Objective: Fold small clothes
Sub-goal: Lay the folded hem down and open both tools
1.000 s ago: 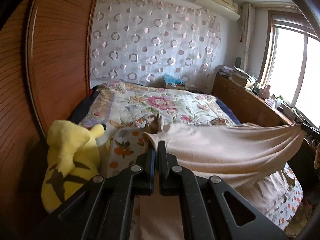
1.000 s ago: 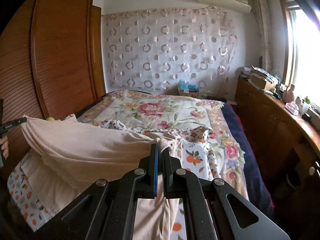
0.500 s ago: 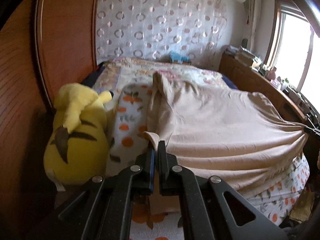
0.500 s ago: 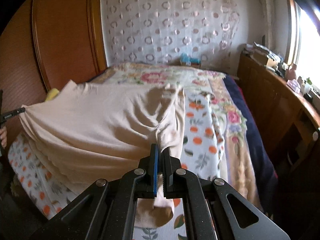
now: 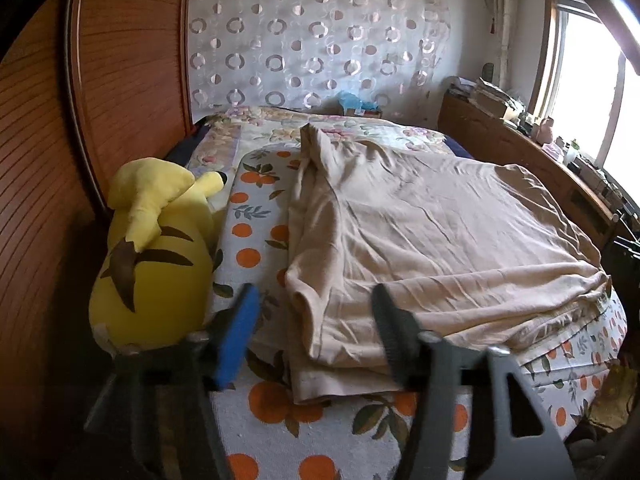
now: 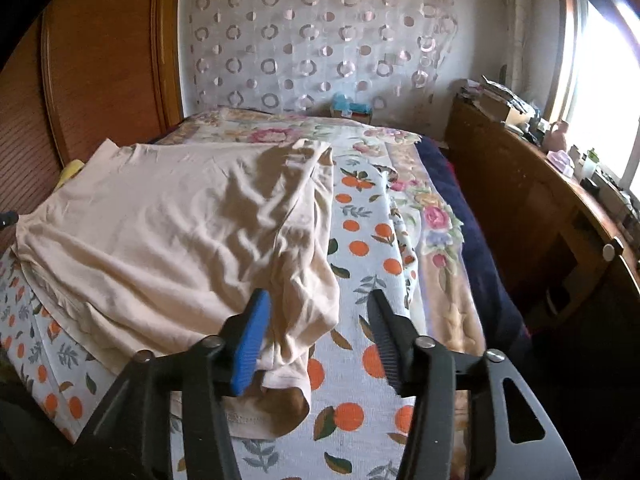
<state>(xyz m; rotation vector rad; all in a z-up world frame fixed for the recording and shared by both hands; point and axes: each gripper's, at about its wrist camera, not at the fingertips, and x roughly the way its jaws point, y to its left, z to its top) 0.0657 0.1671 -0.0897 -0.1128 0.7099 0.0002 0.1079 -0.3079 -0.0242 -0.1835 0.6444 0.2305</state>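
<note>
We are in a bedroom, over a bed (image 5: 280, 432) spread with an orange-print sheet (image 6: 360, 364). Nearest us, the left tool (image 5: 314, 312) has its jaws opening, a corner of the beige garment (image 5: 420, 232) lying loose between them, no pad pressing on it. The right tool (image 6: 320, 312) is opening too, with the garment's other near corner (image 6: 296, 320) slack between its blue pad and black pad. The garment lies spread flat across the sheet, folded over on itself along the near edge. A yellow plush toy (image 5: 156, 256) rests just beside it, against the wooden wardrobe (image 5: 120, 60). Farther back come the floral quilt (image 6: 280, 132), then the circle-patterned curtain (image 5: 320, 36) on the wall.
</note>
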